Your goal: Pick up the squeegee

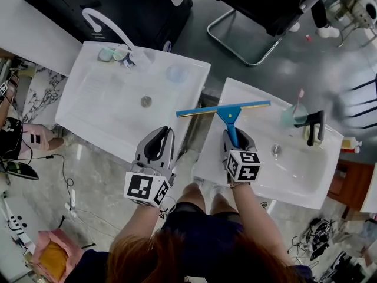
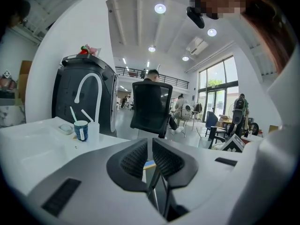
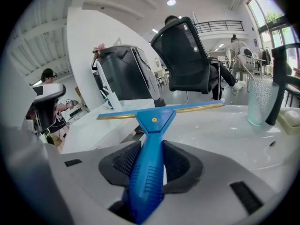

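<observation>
The blue squeegee is lifted a little above the left end of the right white sink, with its blade level and crosswise. My right gripper is shut on its ribbed blue handle; the blade stretches across just beyond the jaws. My left gripper hovers over the front edge of the left white sink. Its jaws stand nearly together with nothing between them.
A translucent cup with a toothbrush and a black faucet stand on the right sink. The left sink carries a white faucet and cups at its back. Behind are a black office chair and a dark cabinet.
</observation>
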`<state>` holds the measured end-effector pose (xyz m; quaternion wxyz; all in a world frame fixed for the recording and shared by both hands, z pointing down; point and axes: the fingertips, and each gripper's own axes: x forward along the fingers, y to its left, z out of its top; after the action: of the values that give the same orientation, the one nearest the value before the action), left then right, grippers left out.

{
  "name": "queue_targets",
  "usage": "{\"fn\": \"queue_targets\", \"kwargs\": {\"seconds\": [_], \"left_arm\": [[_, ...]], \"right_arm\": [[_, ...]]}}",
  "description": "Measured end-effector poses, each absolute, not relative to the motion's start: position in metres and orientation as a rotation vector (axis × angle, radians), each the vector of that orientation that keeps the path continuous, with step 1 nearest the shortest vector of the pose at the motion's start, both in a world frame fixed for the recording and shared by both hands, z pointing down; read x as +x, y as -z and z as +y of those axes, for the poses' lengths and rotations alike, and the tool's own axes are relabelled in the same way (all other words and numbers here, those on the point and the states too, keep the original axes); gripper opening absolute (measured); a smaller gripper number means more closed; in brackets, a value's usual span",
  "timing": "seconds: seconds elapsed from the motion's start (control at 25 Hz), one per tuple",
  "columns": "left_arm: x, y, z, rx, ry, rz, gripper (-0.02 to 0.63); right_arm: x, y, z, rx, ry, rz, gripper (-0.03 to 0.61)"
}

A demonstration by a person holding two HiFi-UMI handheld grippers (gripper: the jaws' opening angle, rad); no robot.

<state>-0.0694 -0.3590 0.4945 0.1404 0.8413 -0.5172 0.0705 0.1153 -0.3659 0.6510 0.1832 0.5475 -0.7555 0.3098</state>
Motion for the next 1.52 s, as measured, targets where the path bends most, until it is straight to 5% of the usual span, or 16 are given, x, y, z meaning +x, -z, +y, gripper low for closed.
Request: {"fn": "queue_targets", "kwargs": {"seconds": [1.52], "left_arm": [[-0.002, -0.341, -0.349, 2.713, 0.066, -1.525, 0.02]], "right_arm": [[0.208, -0.317, -0.342, 2.019, 0.004, -2.535, 0.158]]}}
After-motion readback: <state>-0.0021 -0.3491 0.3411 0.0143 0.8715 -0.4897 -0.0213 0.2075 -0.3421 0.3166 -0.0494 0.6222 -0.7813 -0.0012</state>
